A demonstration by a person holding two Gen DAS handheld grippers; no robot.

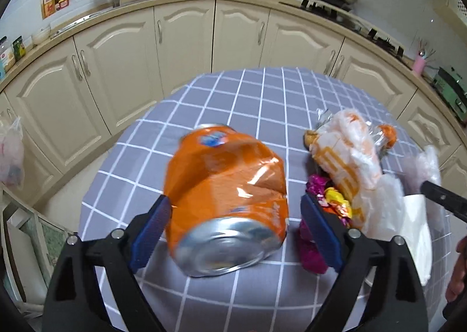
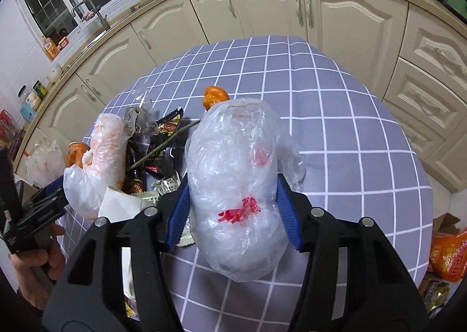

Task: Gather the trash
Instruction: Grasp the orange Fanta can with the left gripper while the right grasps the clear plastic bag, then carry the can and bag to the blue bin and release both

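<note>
The left claw (image 1: 235, 216) stands apart around a crushed orange soda can (image 1: 226, 200) on the counter (image 1: 256, 98), its right pad clear of the metal, so a lift now leaves the can behind. The right claw (image 2: 233, 212) is clamped on a crumpled plastic bag (image 2: 233, 186); that slick film could slide free.

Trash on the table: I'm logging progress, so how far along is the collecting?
Nothing visibly binned yet. In hand: right gripper squeezes a plastic bag; the crushed can sits between the left gripper's open jaws. Left: wrappers, snack packets, napkin on the table.
</note>
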